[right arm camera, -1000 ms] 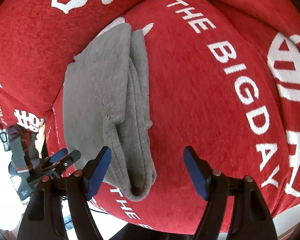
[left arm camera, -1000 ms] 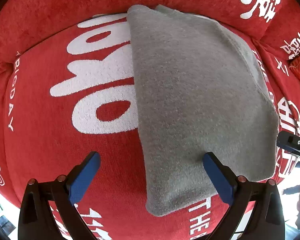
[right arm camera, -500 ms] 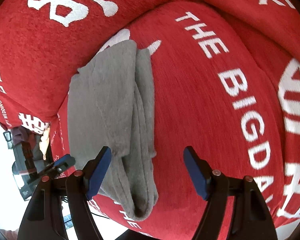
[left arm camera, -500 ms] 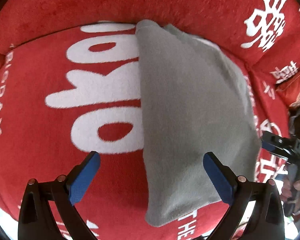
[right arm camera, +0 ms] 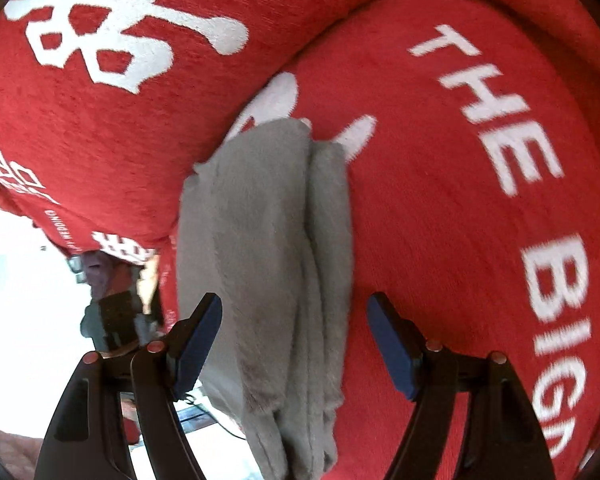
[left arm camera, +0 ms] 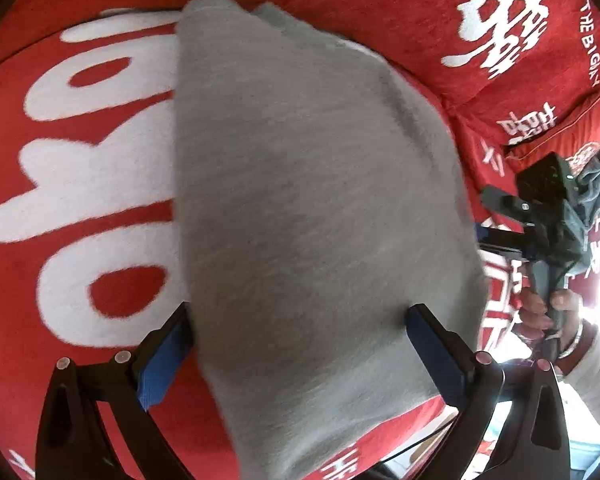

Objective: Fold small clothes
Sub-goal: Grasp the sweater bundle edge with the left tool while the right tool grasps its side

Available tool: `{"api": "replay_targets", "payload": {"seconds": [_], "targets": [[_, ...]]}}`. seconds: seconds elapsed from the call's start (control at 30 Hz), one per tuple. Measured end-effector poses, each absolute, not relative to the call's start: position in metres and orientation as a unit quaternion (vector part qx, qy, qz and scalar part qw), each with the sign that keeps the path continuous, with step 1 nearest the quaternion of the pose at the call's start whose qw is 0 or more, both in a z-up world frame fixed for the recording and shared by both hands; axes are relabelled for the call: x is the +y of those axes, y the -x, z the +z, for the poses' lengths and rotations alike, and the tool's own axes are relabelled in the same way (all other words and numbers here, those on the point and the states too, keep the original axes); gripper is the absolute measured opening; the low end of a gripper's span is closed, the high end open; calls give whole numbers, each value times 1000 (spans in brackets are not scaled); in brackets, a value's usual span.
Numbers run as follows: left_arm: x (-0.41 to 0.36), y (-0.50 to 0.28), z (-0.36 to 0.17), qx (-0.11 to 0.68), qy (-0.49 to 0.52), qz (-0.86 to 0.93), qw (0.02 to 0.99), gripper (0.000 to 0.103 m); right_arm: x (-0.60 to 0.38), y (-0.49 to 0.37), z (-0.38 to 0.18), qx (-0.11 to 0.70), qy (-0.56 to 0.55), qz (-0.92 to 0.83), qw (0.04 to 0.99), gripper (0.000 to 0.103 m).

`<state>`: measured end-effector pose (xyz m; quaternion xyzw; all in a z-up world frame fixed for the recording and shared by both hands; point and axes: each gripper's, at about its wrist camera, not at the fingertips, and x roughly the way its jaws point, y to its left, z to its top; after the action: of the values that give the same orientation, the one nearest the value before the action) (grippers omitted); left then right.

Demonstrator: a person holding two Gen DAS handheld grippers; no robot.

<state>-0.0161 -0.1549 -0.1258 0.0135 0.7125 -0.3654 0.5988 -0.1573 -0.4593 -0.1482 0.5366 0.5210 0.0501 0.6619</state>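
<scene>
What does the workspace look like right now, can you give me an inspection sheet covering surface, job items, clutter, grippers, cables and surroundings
Surface: red sofa cover with white lettering, over seat and backrest.
Job's things: grey garment, folded into a long stack, lying on the seat with its near end hanging over the front edge; layered edges show in the right wrist view.
Clutter: dark grey cloth bunched at the far right of the sofa.
Grippers: left gripper open, its fingers straddling the garment's near end; right gripper open, over the garment's layered edge.
Cables: a thin dark cable below the seat edge.
Surroundings: bright, washed-out area beyond the sofa; nothing else can be told.
</scene>
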Motion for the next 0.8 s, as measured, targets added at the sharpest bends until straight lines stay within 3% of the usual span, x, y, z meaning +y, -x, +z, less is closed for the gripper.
{"api": "replay_targets", "payload": {"seconds": [0.4, 0.43, 0.5, 0.57, 0.6, 0.8], "targets": [[-169, 28, -131, 691, -49, -346, 633, 102, -444, 124, -165, 513, -553, 142, 641, 79], [-169, 29, -130, 689, -47, -343, 637, 99, -444, 123, -165, 517, -550, 138, 641, 76], [-168, 30, -123, 680, -39, -340, 649, 79, -442, 120, -167, 535, -548, 122, 632, 36], [-159, 31, -112, 666, -31, -349, 659, 58, -439, 122, -171, 531, -567, 110, 620, 34], [-155, 31, -108, 662, -26, -354, 660, 52, -438, 124, -169, 524, -569, 110, 625, 34], [-126, 34, -86, 648, 8, -378, 661, 50, -418, 131, -132, 487, -589, 134, 632, 33]]}}
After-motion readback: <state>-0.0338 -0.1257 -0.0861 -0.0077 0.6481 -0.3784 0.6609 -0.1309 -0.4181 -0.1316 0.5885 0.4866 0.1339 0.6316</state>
